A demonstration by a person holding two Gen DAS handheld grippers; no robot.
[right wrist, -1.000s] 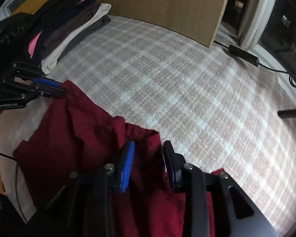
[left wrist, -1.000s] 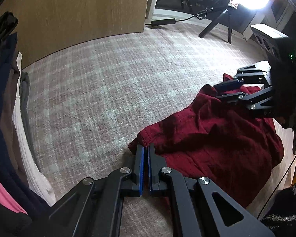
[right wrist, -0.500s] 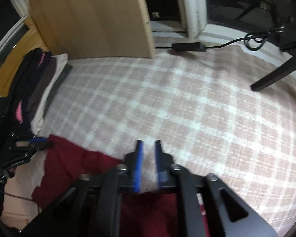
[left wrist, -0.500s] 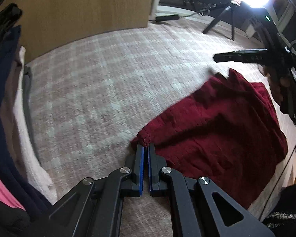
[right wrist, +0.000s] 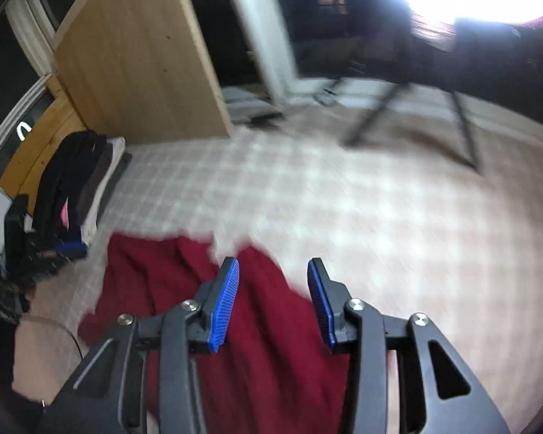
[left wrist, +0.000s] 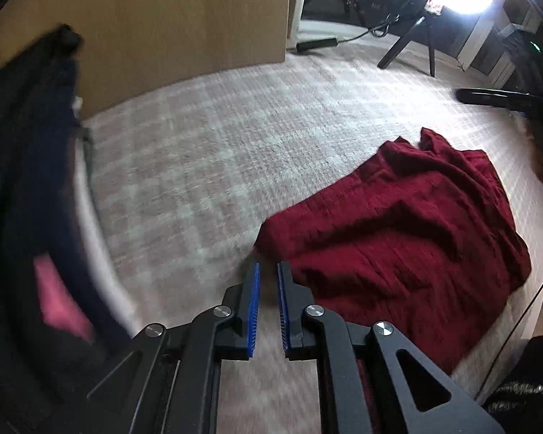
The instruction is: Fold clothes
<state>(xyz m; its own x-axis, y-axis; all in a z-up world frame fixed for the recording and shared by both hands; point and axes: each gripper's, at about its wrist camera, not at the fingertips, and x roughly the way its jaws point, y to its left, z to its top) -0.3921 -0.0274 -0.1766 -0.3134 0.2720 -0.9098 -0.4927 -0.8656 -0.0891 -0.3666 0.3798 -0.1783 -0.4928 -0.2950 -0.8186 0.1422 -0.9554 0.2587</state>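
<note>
The red garment (left wrist: pixel 398 238) lies in a rumpled half-fold on the checked floor covering (left wrist: pixel 217 152), near its front edge. Both tools have just let go: the left tool (left wrist: pixel 268 302) stands slightly parted with nothing between its pads, the right tool (right wrist: pixel 273 302) wider, likewise empty, above the cloth. A stack of folded clothes (right wrist: pixel 79 188) waits along the left edge. I'd say this piece needs more folding and smoothing before joining them.

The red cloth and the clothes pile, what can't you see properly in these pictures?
- Red cloth: its near edge is hidden behind the right gripper in the right wrist view.
- Clothes pile: smeared by blur and cut off by the frame edge in the left wrist view.
</note>
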